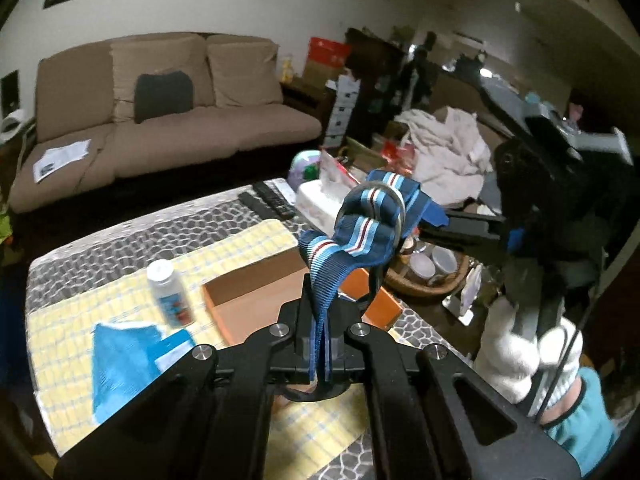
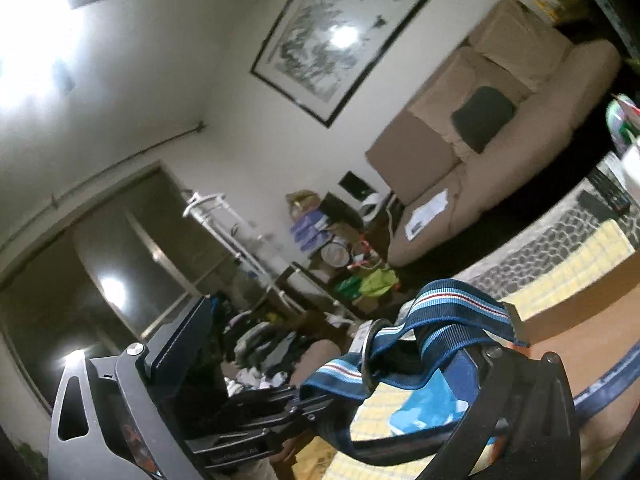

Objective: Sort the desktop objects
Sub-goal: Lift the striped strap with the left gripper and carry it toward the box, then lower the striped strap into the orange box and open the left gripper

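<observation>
The left tongs [image 1: 318, 354] are clamped tight on a blue woven strap with pale blue, white and red stripes [image 1: 352, 236], threaded through a metal ring [image 1: 394, 210] and lifted above the desk [image 1: 132, 236]. The right tongs [image 1: 436, 220] pinch its far end. Below lie a blue cloth [image 1: 120, 364], a white bottle with an unreadable label [image 1: 170, 292], and an open brown cardboard box [image 1: 256, 300] mid-desk.

A beige sofa [image 1: 160, 120] bearing a dark cushion [image 1: 163, 94] is seen against the wall, under a framed picture [image 2: 340, 36]. Crumpled white laundry [image 1: 448, 148] is piled opposite.
</observation>
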The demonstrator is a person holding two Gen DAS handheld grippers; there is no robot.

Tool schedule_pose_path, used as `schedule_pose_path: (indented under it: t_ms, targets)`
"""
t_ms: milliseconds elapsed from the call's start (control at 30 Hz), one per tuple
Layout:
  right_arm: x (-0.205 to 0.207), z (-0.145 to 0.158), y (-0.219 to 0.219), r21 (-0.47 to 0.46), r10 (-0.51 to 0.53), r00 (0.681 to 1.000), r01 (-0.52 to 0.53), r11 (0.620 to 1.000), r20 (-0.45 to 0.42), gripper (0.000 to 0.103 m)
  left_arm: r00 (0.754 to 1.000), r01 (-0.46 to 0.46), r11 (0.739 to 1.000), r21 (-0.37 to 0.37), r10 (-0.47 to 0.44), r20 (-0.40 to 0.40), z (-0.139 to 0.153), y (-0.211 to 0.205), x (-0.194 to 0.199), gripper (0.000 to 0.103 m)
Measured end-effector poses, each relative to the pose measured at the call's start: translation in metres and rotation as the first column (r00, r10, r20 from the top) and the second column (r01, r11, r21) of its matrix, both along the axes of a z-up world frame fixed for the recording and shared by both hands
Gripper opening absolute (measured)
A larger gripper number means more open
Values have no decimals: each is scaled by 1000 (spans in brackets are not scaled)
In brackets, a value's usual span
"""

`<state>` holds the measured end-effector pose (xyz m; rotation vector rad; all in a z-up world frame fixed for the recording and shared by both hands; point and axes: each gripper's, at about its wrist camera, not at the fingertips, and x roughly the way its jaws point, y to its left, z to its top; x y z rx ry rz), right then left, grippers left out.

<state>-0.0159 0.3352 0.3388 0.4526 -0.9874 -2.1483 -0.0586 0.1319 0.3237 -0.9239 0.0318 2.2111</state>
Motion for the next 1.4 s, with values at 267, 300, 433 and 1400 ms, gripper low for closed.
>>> schedule_pose_path:
  t_ms: [267,300,433,1400]
  targets:
    - [-45,-44,72,-15,-63,995,64,998,75,103,999,37,996,-83,-34,34,-51,63,-38,3]
    - [-52,-49,75,-12,-67,995,69,998,79,103,998,43,995,-95,-40,39,-58,68,-41,3]
    - [-74,-76,92,3,-74,991,74,997,111,103,997,54,987,-152,-44,70,-94,89,-58,3]
    - [-138,-262,105,294,-170,806,-5,956,567,103,982,97,807,-582,17,187,-273,137,-82,3]
